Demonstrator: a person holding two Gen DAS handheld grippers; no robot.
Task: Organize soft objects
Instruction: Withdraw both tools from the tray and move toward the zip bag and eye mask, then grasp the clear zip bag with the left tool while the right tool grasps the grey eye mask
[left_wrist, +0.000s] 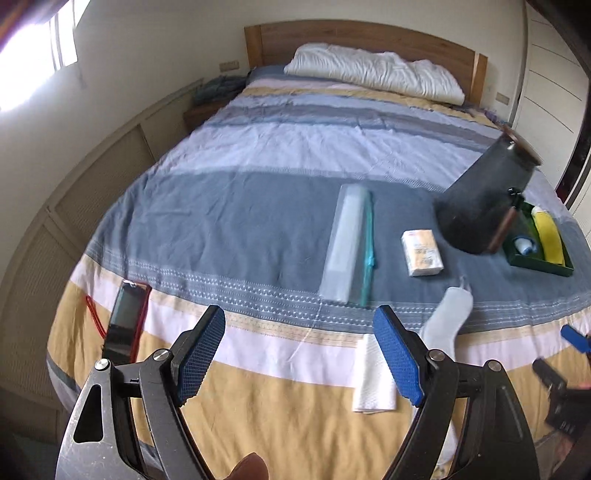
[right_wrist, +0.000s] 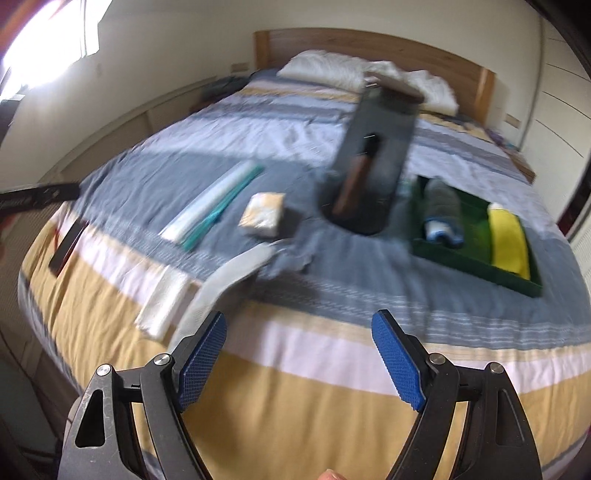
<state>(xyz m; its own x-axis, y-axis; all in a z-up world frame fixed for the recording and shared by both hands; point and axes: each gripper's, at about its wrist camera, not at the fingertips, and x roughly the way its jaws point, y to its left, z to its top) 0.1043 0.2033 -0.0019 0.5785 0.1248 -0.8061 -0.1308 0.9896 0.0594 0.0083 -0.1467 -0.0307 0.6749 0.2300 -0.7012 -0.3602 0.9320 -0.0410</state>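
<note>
We are bringing both grippers, left gripper (left_wrist: 299, 354) and right gripper (right_wrist: 299, 360), jaws wide and empty, toward the sock (left_wrist: 447, 317) at the bed's (left_wrist: 258, 206) foot edge; approach it squarely.

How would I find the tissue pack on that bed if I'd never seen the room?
Start at the tall dark bin standing on the blue band of the bedspread. Left of it, before the long clear case, lies the tissue pack. It is the only small boxy thing there, white with orange print.
</note>
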